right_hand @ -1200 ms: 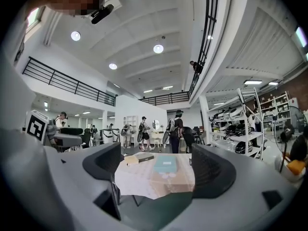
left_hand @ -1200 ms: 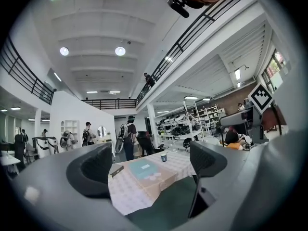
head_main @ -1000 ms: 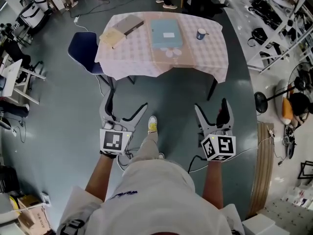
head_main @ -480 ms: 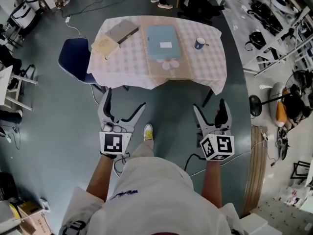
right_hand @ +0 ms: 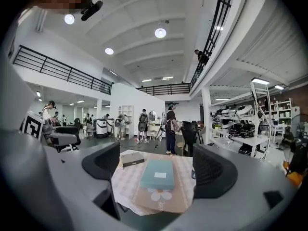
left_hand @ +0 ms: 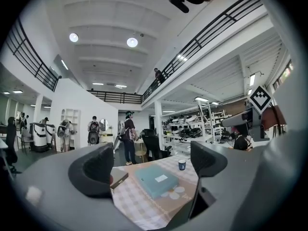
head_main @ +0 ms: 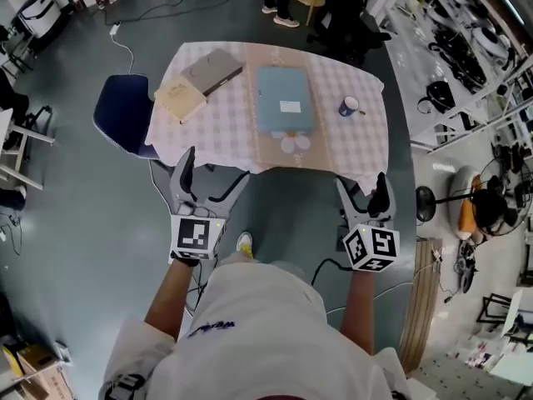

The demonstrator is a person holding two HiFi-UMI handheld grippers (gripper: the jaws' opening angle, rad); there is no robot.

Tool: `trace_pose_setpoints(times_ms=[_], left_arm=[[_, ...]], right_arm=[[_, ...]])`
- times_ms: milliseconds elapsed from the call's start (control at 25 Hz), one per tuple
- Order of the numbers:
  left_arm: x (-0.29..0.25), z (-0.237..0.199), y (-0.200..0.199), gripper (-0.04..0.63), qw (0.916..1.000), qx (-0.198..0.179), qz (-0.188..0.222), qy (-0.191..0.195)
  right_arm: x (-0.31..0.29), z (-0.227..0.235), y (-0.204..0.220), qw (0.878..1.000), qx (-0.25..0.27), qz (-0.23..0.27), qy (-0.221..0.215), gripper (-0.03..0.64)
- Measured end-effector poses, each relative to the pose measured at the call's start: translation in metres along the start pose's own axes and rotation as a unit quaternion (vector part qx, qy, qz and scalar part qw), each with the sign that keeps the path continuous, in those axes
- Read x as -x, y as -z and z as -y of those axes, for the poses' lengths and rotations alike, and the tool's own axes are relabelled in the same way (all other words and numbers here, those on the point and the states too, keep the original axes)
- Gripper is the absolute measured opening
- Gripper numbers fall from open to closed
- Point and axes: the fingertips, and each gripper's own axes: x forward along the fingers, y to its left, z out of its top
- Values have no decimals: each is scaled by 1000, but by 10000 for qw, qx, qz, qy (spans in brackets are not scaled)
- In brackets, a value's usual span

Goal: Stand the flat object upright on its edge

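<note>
A flat teal box (head_main: 286, 100) with a white label lies flat in the middle of the checkered table (head_main: 350, 144), its near end on a brown paper mat (head_main: 287, 142). Both gripper views also show the teal box (left_hand: 156, 179) (right_hand: 158, 173) lying ahead between the jaws. My left gripper (head_main: 212, 173) is open and empty, held just short of the table's near edge on the left. On the right, my right gripper (head_main: 362, 186) is also open and empty, level with that edge. Neither touches anything.
A grey book (head_main: 212, 71) and a tan notebook (head_main: 180, 98) lie at the table's far left, a dark mug (head_main: 349, 106) at its right. A blue chair (head_main: 125, 115) stands left of the table. People stand beyond it, and shelves line the right.
The person has walked toward the table, which now sits closer in the head view. Both grippers have come up to its near edge, still open.
</note>
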Motion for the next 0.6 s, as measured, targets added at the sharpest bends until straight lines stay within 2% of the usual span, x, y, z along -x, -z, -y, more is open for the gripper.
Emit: trace_pose_setpoints(times_ms=[360, 600], left_arm=[[-78, -30, 15, 497, 9998, 11, -185, 69], [-149, -37, 28, 497, 9995, -13, -276, 138]], right_arm=[[-80, 21, 6, 9997, -141, -207, -19, 460], [-158, 53, 9, 9992, -140, -288, -227, 457]])
